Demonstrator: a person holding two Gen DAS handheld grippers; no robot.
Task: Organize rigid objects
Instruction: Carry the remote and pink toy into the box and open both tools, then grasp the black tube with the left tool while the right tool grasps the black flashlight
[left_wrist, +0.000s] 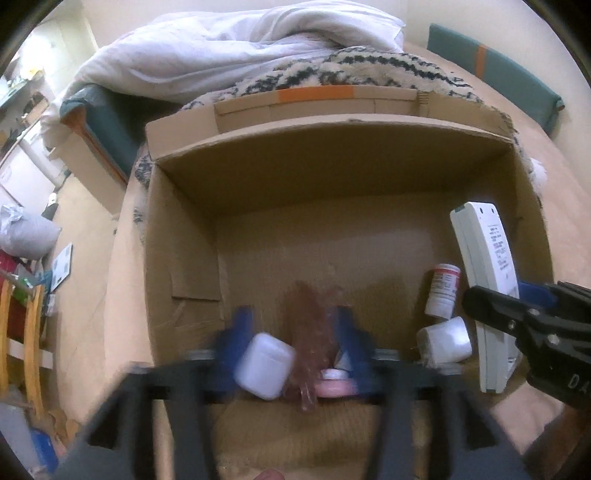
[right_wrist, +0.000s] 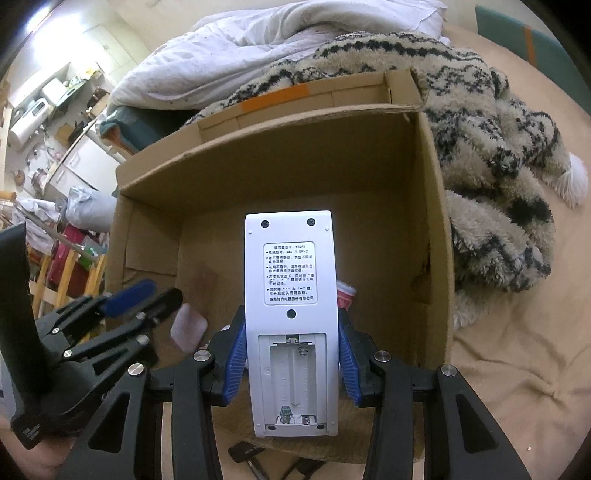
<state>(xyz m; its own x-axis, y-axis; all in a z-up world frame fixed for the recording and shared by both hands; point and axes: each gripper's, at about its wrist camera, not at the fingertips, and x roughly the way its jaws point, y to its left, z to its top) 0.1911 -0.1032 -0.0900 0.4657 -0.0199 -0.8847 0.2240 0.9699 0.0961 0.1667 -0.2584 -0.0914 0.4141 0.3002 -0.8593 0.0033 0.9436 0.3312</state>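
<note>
An open cardboard box (left_wrist: 332, 166) (right_wrist: 277, 166) lies on the bed. My left gripper (left_wrist: 293, 343) (right_wrist: 147, 306) hangs over its near left part, blurred, with its blue pads wide apart. A white earbud case (left_wrist: 264, 365) (right_wrist: 188, 326) sits loose between them, beside a blurred reddish translucent thing (left_wrist: 310, 343) and a pink item (left_wrist: 334, 386). My right gripper (right_wrist: 291, 354) (left_wrist: 502, 295) is shut on a white remote (right_wrist: 291, 295) (left_wrist: 487, 258), back side up with its battery bay uncovered, over the box's right side. A pill bottle (left_wrist: 441, 290) (right_wrist: 345, 293) and a white cube (left_wrist: 445, 339) lie on the box floor.
A patterned fleece blanket (right_wrist: 498, 166) and a white duvet (left_wrist: 221, 48) crowd the box's far and right sides. Tan sheet (right_wrist: 517, 350) spreads to the right. Small dark items (right_wrist: 243, 452) lie by the near rim. A wooden rack (left_wrist: 29, 332) and clutter stand at left.
</note>
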